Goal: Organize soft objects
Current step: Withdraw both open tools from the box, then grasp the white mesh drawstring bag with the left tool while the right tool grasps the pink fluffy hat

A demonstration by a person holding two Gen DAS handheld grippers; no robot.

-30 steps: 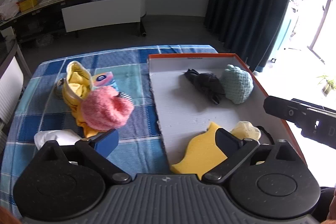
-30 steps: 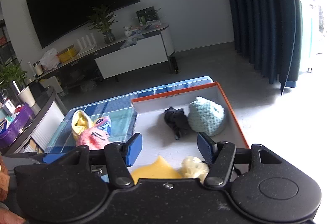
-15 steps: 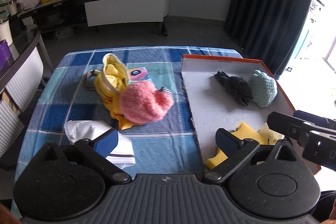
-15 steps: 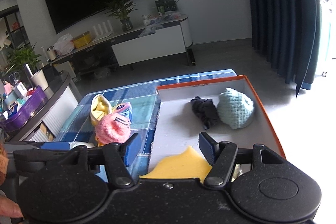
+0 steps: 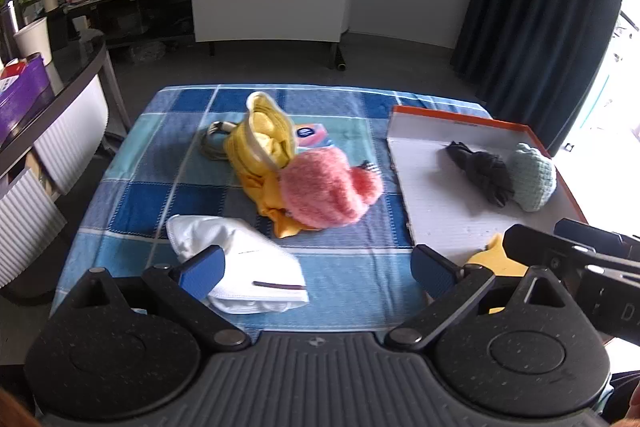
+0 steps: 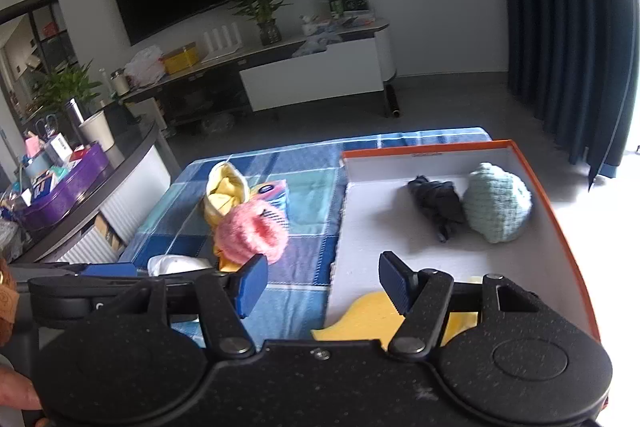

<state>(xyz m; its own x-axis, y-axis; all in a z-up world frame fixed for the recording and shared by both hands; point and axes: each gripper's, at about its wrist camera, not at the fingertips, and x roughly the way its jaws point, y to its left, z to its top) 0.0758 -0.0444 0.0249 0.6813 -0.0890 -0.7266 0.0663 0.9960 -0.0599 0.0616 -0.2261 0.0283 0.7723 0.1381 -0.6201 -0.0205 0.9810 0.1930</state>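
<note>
A pink fuzzy hat (image 5: 330, 189) lies on the blue checked cloth beside a yellow pouch (image 5: 262, 143) and a white folded cloth (image 5: 240, 263). An orange-rimmed tray (image 5: 436, 187) on the right holds a black bundle (image 5: 482, 171), a mint knitted hat (image 5: 534, 181) and a yellow piece (image 5: 494, 259). My left gripper (image 5: 318, 271) is open and empty above the cloth's near edge, its left finger over the white cloth. My right gripper (image 6: 322, 281) is open and empty over the tray's left edge (image 6: 340, 227).
A tissue pack (image 5: 310, 135) and a coiled cord (image 5: 214, 143) lie by the yellow pouch. A curved counter with a purple box (image 5: 24, 95) stands at the left. A TV bench (image 5: 268, 11) and dark curtain (image 5: 540, 7) are behind the table.
Both grippers have swung left and pulled back: the pile on the cloth has come toward the centre of the left wrist view, and the tray has slid right. Both stay open.
</note>
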